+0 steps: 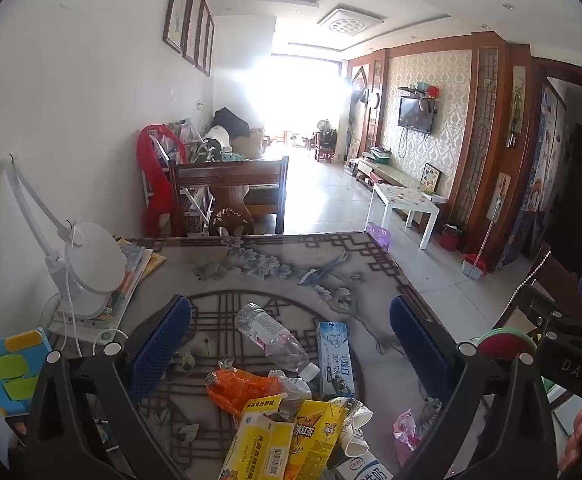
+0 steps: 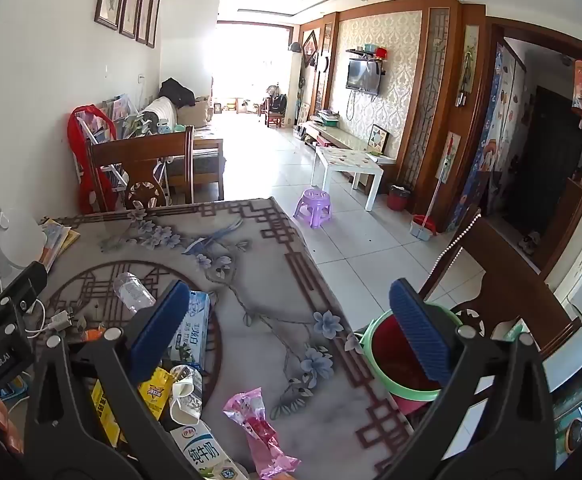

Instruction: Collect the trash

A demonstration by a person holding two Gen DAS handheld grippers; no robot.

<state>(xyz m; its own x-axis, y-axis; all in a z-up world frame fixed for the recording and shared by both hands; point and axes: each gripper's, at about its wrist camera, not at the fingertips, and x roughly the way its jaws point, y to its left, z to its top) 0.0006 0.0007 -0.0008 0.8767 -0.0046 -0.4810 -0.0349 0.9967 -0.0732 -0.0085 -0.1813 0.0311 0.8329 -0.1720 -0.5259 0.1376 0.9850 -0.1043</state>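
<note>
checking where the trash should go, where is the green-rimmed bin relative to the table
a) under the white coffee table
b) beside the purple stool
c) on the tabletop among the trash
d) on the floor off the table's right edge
d: in the right wrist view the green-rimmed bin sits lower than the table, just past its right edge, while the pink wrapper and other trash lie on the tabletop.

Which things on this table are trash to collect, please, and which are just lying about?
Trash job: crushed clear plastic bottle, orange foil wrapper, yellow cardboard box, pink plastic wrapper, green-rimmed red bin.
Lying about: white desk lamp, stacked books, white charger plug.
</note>
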